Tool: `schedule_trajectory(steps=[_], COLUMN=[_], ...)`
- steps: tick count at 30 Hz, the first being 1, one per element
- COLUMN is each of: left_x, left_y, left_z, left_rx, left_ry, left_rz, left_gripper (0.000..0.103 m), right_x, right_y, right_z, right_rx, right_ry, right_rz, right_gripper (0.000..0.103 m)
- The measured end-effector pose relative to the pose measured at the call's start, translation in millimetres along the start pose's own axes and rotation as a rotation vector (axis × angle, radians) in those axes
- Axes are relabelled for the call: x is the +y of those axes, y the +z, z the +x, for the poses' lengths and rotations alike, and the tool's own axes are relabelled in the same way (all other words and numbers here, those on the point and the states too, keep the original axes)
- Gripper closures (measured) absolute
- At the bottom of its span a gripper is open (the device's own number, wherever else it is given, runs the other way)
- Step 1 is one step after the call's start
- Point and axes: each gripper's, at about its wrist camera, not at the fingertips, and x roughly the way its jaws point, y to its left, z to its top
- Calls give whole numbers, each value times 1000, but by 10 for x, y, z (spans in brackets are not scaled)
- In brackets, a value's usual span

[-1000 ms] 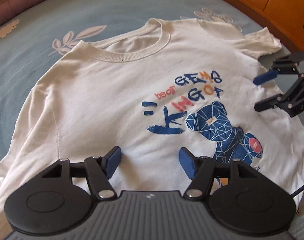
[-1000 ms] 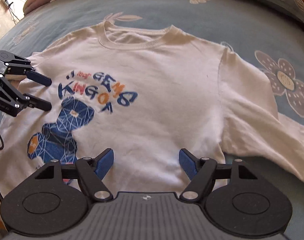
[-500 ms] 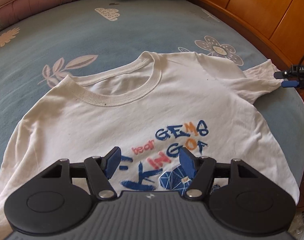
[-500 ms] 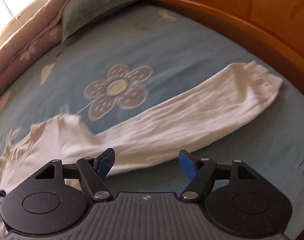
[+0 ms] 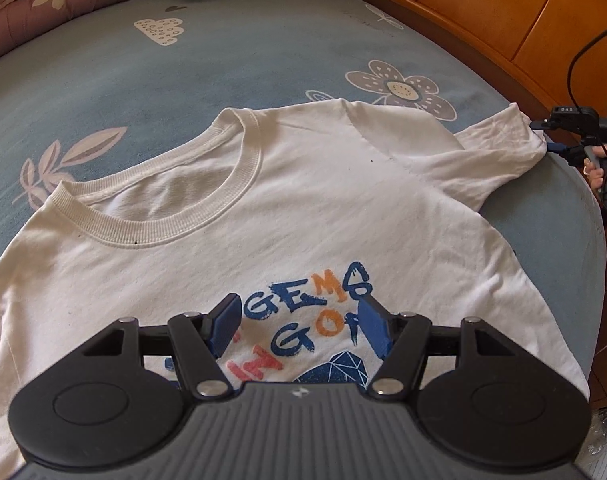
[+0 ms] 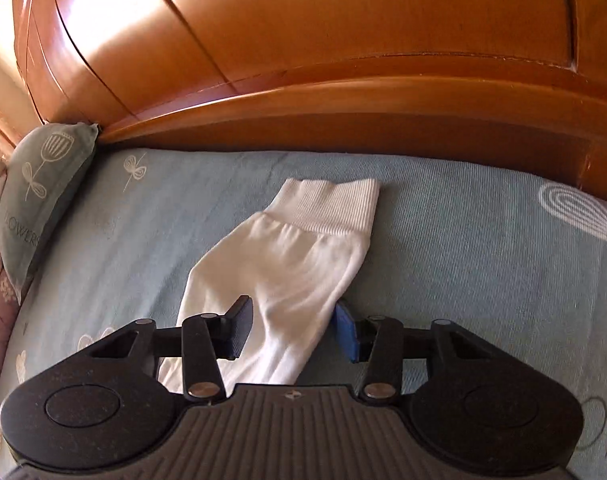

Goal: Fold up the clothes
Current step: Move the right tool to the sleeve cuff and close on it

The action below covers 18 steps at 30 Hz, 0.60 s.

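A white long-sleeved shirt [image 5: 303, 208] with a blue and orange print lies face up on the blue bedsheet. My left gripper [image 5: 297, 326] is open and hovers over the printed chest. My right gripper [image 6: 293, 330] is open, with the shirt's right sleeve [image 6: 287, 272] lying between its fingers; the ribbed cuff [image 6: 331, 204] points toward the wooden bed frame. In the left wrist view the right gripper [image 5: 551, 136] sits at the sleeve's end at the far right. The shirt's lower half is hidden by the left gripper's body.
The blue floral bedsheet [image 5: 223, 60] surrounds the shirt. An orange wooden bed frame [image 6: 343, 112] curves close behind the cuff. A green pillow [image 6: 43, 184] and a pink quilt [image 5: 43, 4] lie at the head end. A black cable [image 5: 575, 56] hangs by the frame.
My right gripper has swung from over the shirt's body out to the right sleeve and now straddles it near the cuff. My left gripper has drawn back, showing more of the collar.
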Motion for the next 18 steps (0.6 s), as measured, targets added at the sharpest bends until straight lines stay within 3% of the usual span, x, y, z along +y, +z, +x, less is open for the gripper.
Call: schedule_trajectory(steps=[4, 6, 10, 14, 18], left_x=[-63, -93, -96, -68, -74], left_y=[85, 117, 154, 144, 119], left_z=[47, 68, 88, 103, 128], left_rx=[7, 7, 3, 10, 22], left_ry=[-11, -13, -15, -10, -23], left_rz=[38, 62, 73, 68, 72], left_gripper=[39, 39, 39, 39, 39], right_x=[14, 53, 149, 576, 1333], right_y=[162, 233, 239, 56, -340], right_z=[195, 262, 127, -239, -168], right_rx=[-15, -8, 13, -38, 106], right_ry=[-26, -53, -97, -126, 69], right_rz=[-15, -43, -70, -351, -785], right_gripper=[54, 59, 60, 59, 57])
